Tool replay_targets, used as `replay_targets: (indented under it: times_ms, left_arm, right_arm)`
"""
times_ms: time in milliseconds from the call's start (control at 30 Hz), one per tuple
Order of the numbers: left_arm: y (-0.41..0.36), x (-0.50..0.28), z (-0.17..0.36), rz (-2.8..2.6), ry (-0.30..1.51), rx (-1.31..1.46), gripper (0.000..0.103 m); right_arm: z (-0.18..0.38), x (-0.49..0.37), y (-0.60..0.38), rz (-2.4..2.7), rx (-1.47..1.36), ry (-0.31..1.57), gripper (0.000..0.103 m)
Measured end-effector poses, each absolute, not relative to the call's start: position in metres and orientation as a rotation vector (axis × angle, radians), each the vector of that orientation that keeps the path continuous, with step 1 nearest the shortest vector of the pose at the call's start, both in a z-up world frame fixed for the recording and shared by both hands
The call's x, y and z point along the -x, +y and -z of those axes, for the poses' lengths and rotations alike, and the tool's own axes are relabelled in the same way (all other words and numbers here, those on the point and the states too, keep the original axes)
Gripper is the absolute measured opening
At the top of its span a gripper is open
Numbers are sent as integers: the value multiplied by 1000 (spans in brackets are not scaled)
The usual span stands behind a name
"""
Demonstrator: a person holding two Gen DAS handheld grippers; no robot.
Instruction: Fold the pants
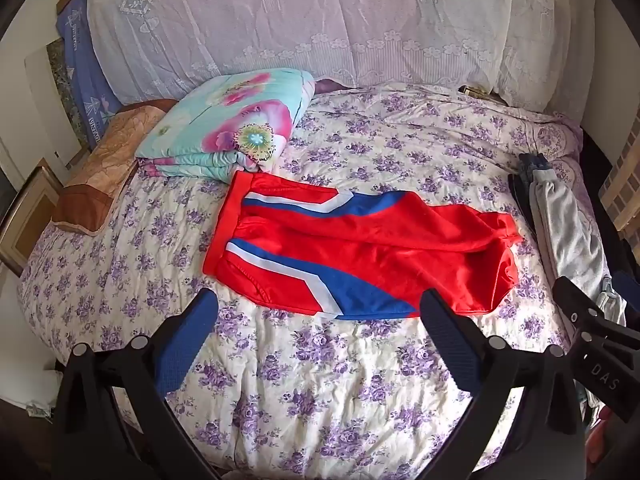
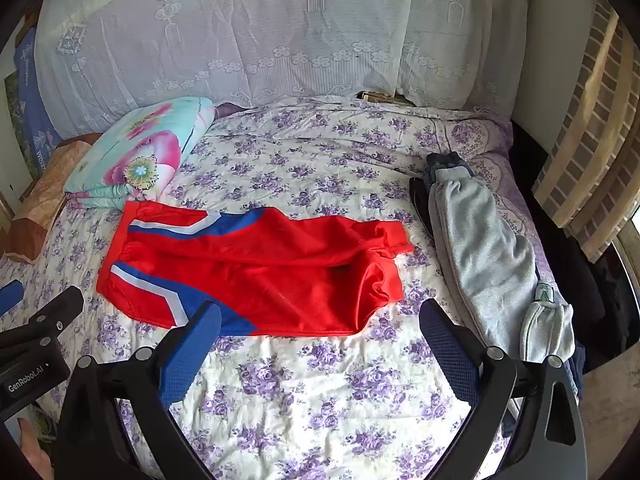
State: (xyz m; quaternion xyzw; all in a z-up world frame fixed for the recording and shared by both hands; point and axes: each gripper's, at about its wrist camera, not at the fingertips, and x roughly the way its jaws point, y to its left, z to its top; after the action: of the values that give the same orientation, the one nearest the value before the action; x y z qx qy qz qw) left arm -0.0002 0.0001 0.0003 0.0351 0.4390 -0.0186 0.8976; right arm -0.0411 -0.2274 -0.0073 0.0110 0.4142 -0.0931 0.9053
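Observation:
Red pants (image 1: 360, 248) with blue and white side stripes lie on the bed, folded lengthwise, waistband to the left and leg ends to the right. They also show in the right wrist view (image 2: 256, 272). My left gripper (image 1: 320, 320) is open and empty, hovering just in front of the near edge of the pants. My right gripper (image 2: 320, 328) is open and empty, also just in front of the near edge, toward the leg end. Each gripper's body shows at the edge of the other's view.
The bed has a floral purple-on-cream sheet (image 1: 320, 380). A folded flowered quilt (image 1: 228, 124) and a brown pillow (image 1: 100, 168) lie at the back left. A grey fleece garment (image 2: 488, 264) on dark clothes lies along the right edge. A lace curtain (image 1: 300, 20) hangs behind.

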Motion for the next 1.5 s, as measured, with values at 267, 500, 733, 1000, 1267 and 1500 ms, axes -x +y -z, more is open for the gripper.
replay_targets:
  times_ms: [267,500,733,1000,1267,1500]
  left_arm:
    - [2,1,-1,36,912,-73,98]
    - [-2,2,-2,37,913,-81,98]
    - [0,0,0,39,916,-79,98]
    - [0,0,0,39,917,-78,98]
    - [0,0,0,40,918,-77,98]
    - [0,0,0,40,919,-76,98]
  right_arm:
    - [7,41,-227,192,-25,860,99]
    - [7,41,-228,190,-27,860,99]
    - [8,41,-228,191,-27,861,99]
    - [8,41,-228,190,-27,861,99]
    - [8,41,-228,190,-27,862,99]
    - [8,41,-228,190,-27,863,99]
